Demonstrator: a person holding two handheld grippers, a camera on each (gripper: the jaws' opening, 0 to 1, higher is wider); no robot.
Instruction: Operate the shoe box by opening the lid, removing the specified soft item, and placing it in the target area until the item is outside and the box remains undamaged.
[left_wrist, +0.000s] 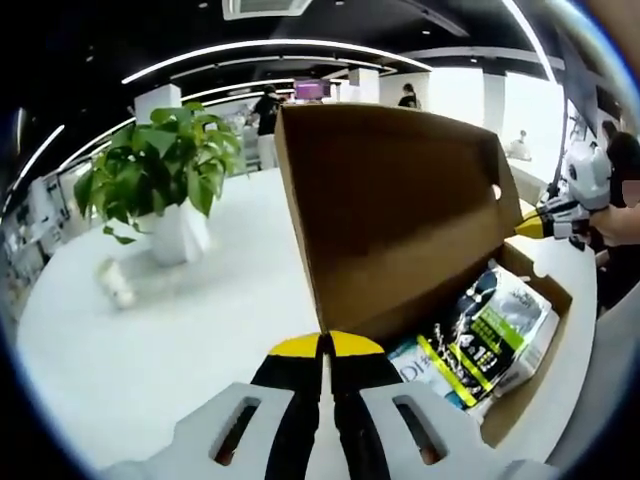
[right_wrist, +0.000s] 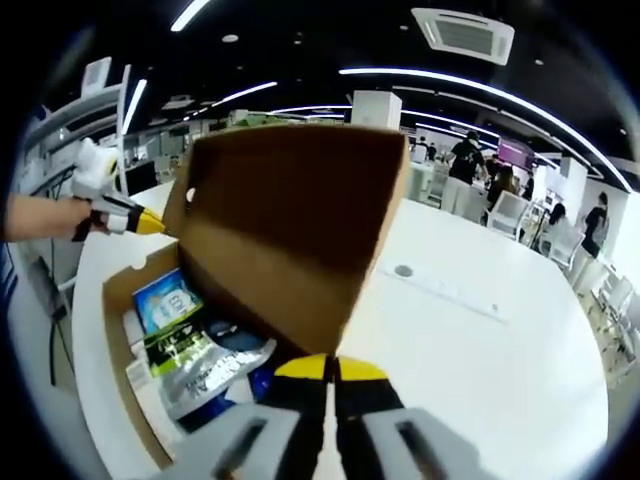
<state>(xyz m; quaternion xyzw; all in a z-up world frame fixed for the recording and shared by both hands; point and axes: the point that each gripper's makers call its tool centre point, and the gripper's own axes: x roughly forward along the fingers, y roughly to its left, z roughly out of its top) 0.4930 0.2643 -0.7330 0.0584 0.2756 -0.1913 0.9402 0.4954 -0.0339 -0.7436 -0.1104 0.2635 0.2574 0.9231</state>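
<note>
Left gripper view, nearest first: the left tongs (left_wrist: 327, 345) have their yellow-tipped jaws pressed together on the bottom edge of the raised lid (left_wrist: 390, 215) of the shoe box (left_wrist: 545, 285), which stands on the white worktop (left_wrist: 190, 330). Past the lid, soft printed packets (left_wrist: 480, 335) lie inside the box; farther off stands a potted plant (left_wrist: 160, 185).

Right gripper view: the right tongs (right_wrist: 328, 368) likewise pinch the lid's near corner, jaws together, with the packets (right_wrist: 195, 355) to the left below them.

As I judge it, the lid is open and held up; taking a soft item out and setting it down is not yet done.

Beyond the box, each view catches the opposite tongs, and the right gripper view adds the person's forearm (right_wrist: 40, 215).
</note>
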